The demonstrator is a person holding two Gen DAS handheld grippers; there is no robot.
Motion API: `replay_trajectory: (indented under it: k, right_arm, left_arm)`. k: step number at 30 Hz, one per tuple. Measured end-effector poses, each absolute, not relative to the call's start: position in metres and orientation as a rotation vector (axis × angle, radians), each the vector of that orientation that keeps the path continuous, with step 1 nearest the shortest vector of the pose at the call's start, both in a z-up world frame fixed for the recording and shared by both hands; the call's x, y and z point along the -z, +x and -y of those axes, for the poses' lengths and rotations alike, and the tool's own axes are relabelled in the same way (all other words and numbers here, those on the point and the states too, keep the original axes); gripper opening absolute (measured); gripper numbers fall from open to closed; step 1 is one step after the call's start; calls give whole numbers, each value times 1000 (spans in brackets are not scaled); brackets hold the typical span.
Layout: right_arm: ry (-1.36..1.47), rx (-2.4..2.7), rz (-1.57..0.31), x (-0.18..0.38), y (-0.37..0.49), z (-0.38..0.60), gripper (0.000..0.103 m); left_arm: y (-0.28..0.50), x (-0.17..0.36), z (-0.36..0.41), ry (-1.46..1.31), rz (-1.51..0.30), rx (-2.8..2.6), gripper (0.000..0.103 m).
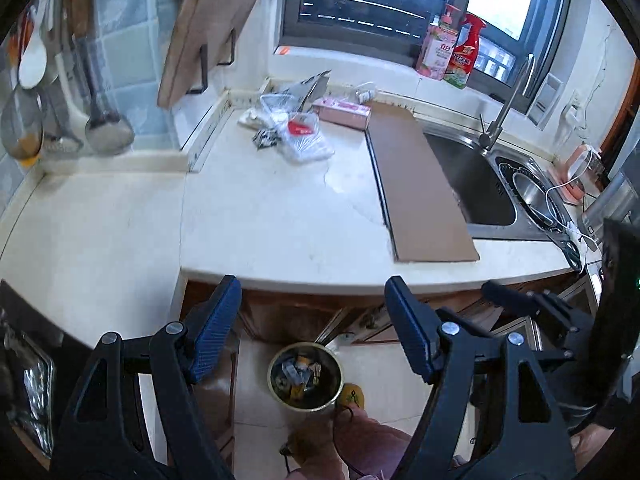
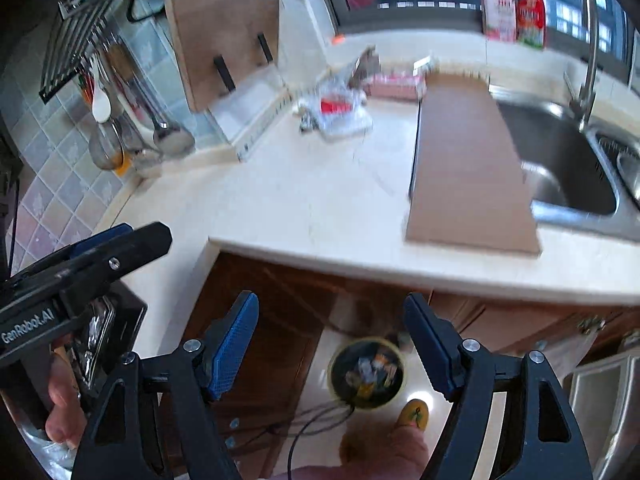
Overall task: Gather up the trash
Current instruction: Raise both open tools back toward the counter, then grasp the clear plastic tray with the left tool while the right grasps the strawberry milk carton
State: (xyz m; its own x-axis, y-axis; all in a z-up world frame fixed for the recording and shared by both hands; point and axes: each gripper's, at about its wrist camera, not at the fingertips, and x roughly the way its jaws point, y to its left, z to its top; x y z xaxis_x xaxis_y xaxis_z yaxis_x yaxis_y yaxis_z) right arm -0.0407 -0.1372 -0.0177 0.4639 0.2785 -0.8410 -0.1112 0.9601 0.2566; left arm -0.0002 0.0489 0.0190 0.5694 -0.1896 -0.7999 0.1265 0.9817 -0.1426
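- Pale stone countertop [image 1: 260, 208] across the middle of both views, mostly bare, which leaves free reach to what lies at the back.
- Steel sink [image 1: 476, 184] at right of the left wrist view, its left part covered by a brown board [image 1: 420, 188] laid flat, probably as extra work surface.
- Wooden cutting board [image 1: 208, 24] propped in a rack at upper left, upright likely to dry; ladles and spoons hanging beside it on the tiled wall.
- Round bin [image 1: 306, 380] on the floor at lower centre, below the counter edge, already holding scraps; judged the drop-off point.
- Trash pile [image 1: 292, 128] of clear bags and wrappers at upper centre, back of the counter near the pink box [image 1: 344, 110]; untouched, well apart from both tools.
- Left gripper [image 1: 312, 328] at bottom: jaws wide apart, nothing between them, bin seen through the gap.
- Right gripper [image 2: 330, 340] at bottom of its own blurred view: jaws spread, empty.
- Judged as between pickups, both tools free for the pile.
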Motion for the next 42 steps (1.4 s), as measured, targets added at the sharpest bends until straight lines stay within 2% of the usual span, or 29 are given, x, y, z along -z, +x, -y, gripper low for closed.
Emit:
replay_trajectory:
  k: [2, 9, 20, 31, 42]
  right_arm:
    - [162, -236, -1034, -2, -30, 143, 81]
    - [145, -219, -972, -24, 29, 161, 82]
    - [95, -260, -969, -16, 186, 208, 84]
    - [85, -319, -1054, 35, 347, 255, 85]
    - [101, -389, -1110, 102, 444, 265, 85]
  left_arm:
    - [12, -16, -47, -71, -950, 192, 72]
    - [70, -5, -43, -90, -975, 176, 72]
    - [215, 39, -37, -165, -1087, 94, 72]
    - [348, 127, -24, -307, -1216, 18, 72]
    - [408, 186, -41, -370, -1256, -82, 69]
